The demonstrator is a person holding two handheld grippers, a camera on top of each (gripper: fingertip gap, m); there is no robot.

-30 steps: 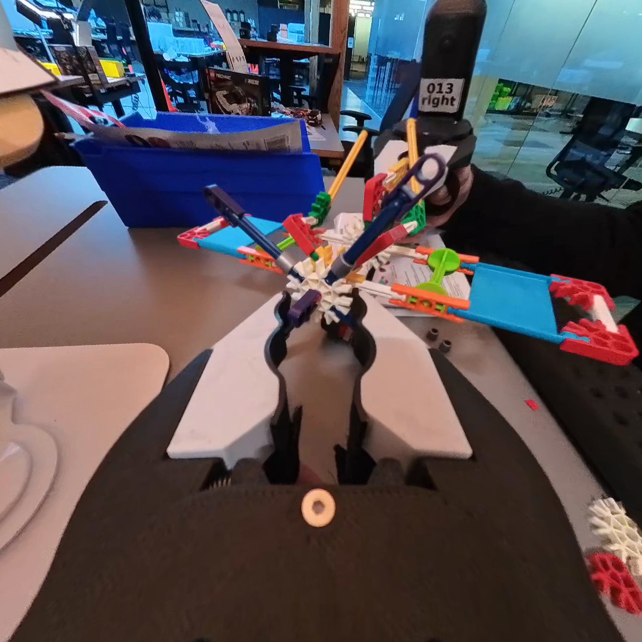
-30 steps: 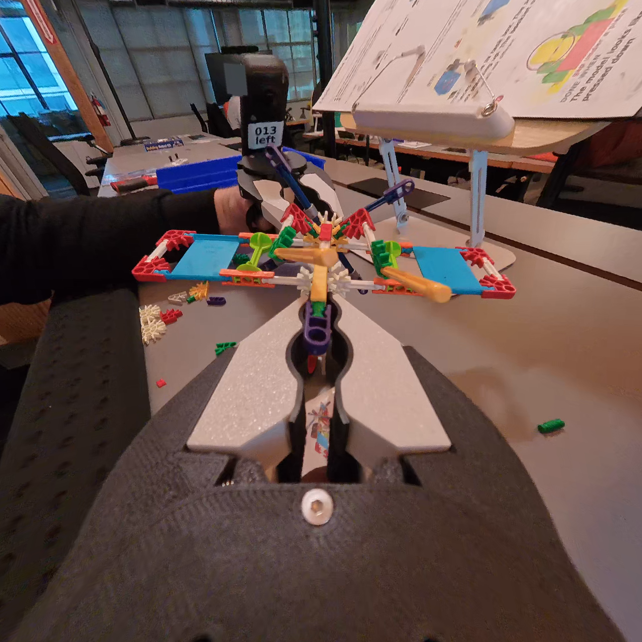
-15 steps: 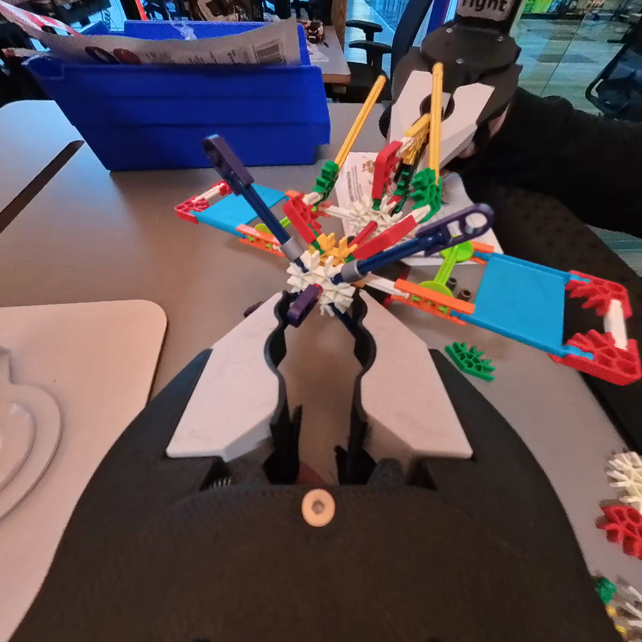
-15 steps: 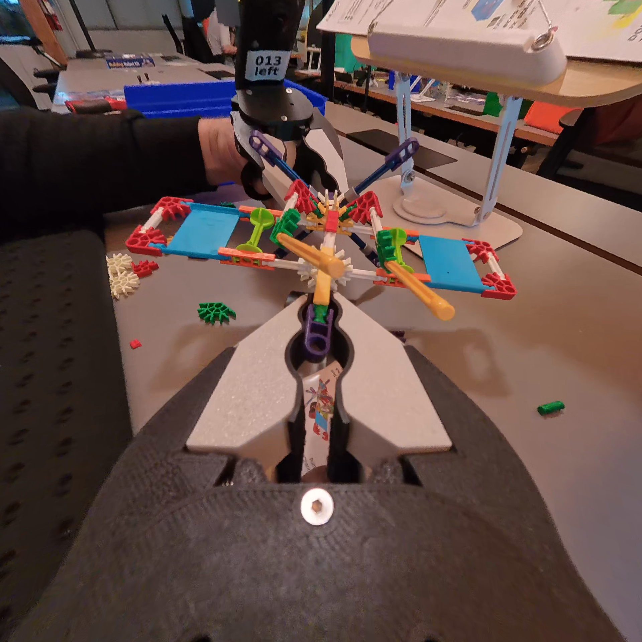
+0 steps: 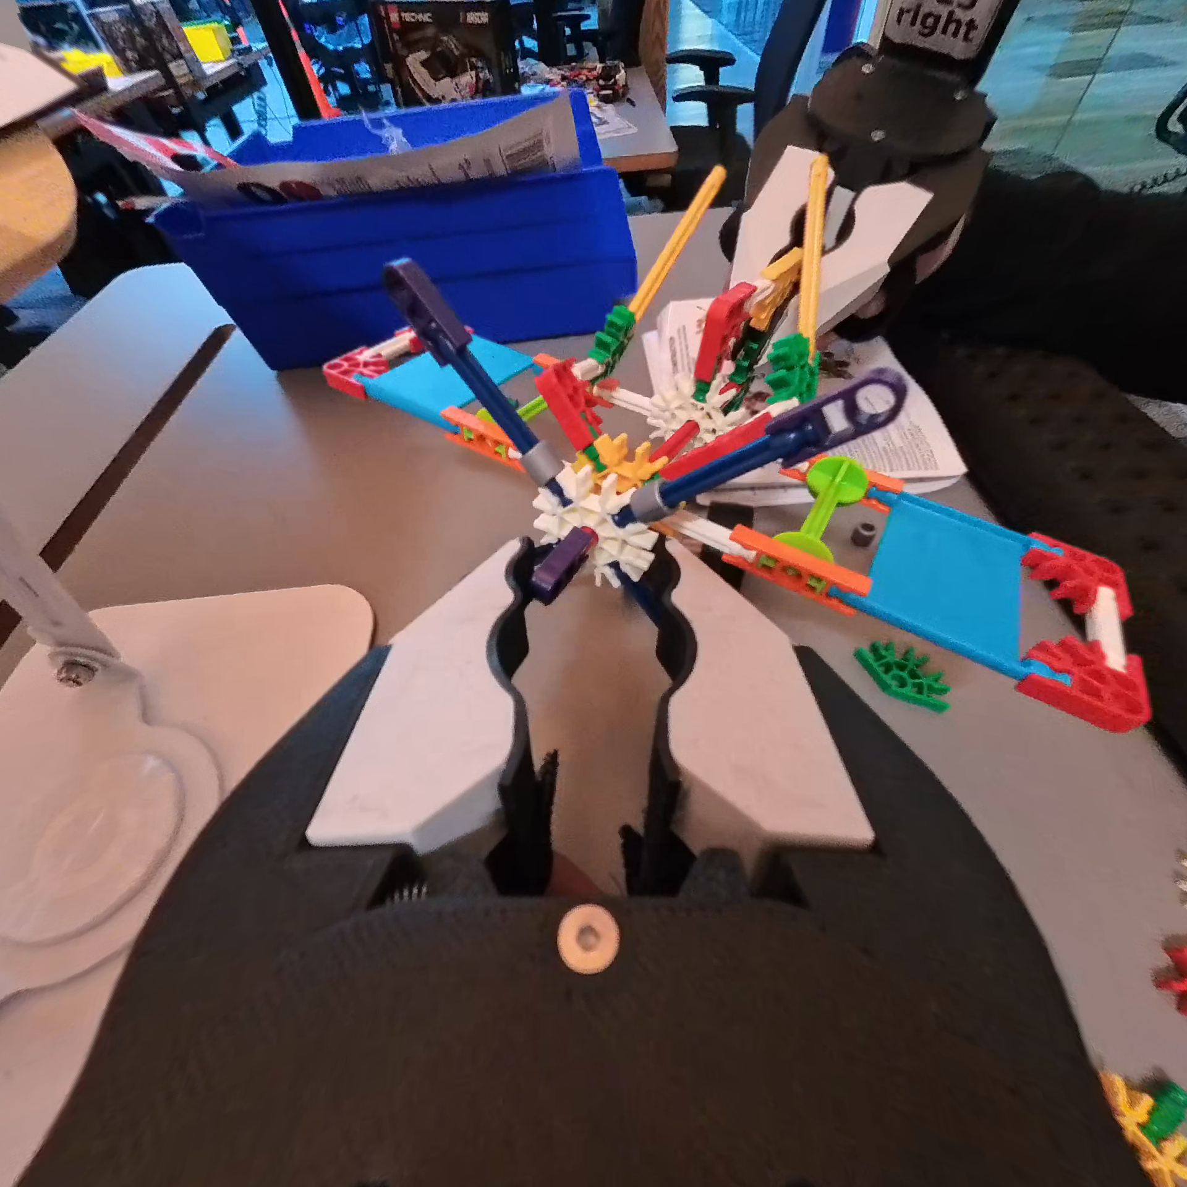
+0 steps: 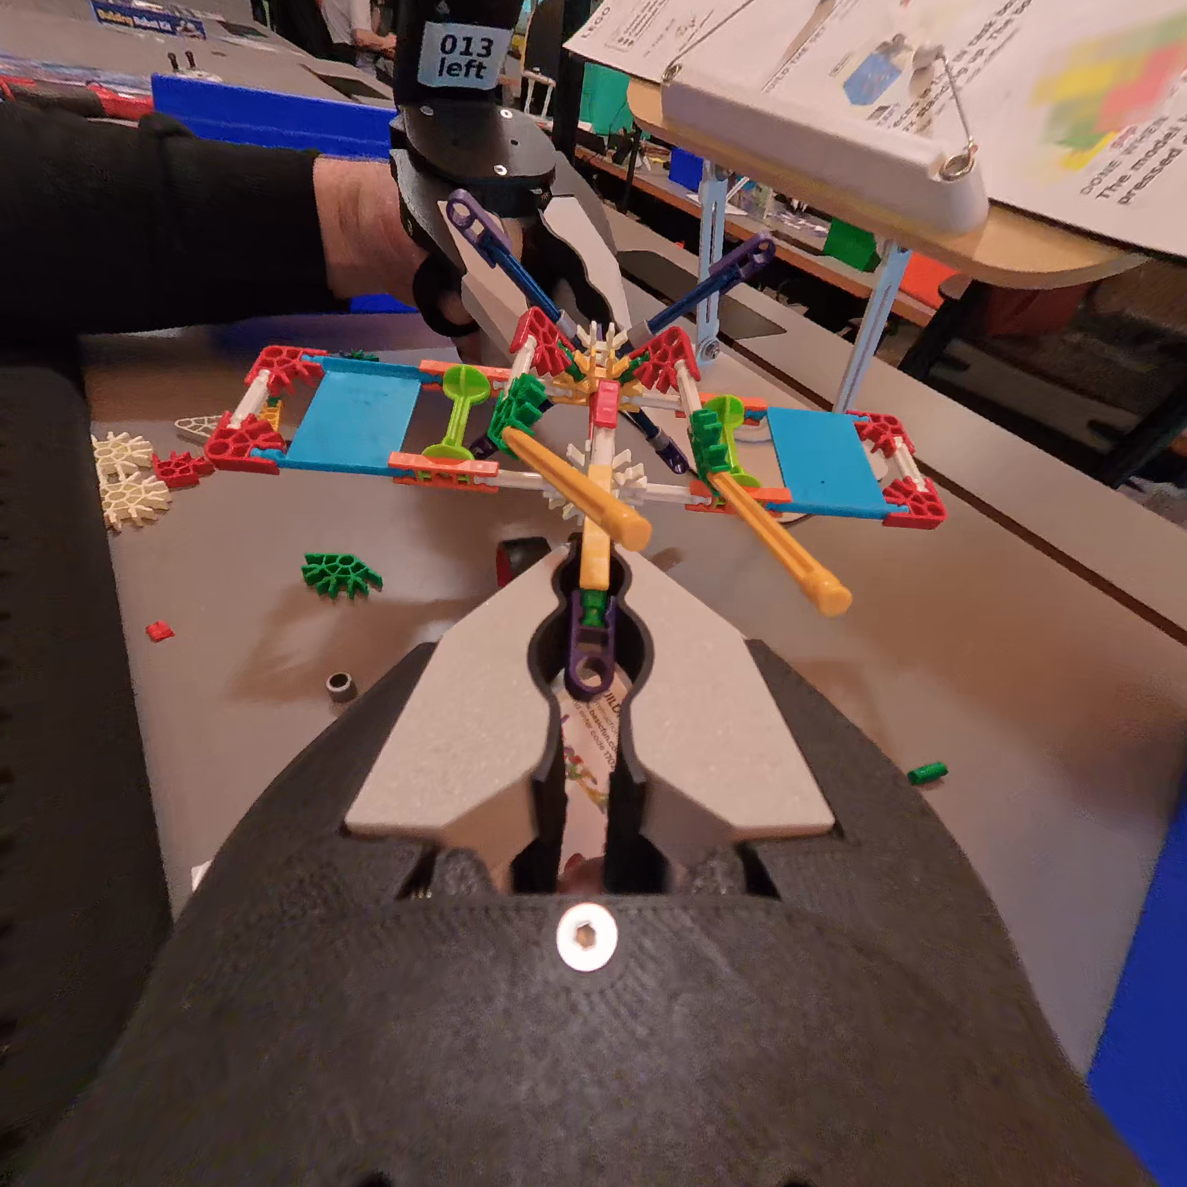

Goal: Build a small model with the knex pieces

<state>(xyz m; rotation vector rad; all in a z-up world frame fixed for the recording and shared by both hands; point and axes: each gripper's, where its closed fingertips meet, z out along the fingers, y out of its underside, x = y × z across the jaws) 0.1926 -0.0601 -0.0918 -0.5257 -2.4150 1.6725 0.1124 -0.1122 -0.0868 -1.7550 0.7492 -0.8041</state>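
Two grippers share one rod-and-connector model [image 6: 597,424] above the tabletop [image 6: 963,674]: left gripper [image 5: 594,565] jaws grasp its white hub, right gripper [image 6: 594,578] jaws clench its yellow-and-purple stem, steadying opposite ends.

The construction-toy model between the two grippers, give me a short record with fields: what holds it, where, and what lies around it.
model: colourful rod-and-connector model with two blue panels, held above the grey table
left gripper: shut on the model's white snowflake-connector end
right gripper: shut on the model's yellow rod end, purple clip between its fingers
loose parts: green fan connector, grey spacer, small green piece
behind: blue bin
under the model: folded leaflet
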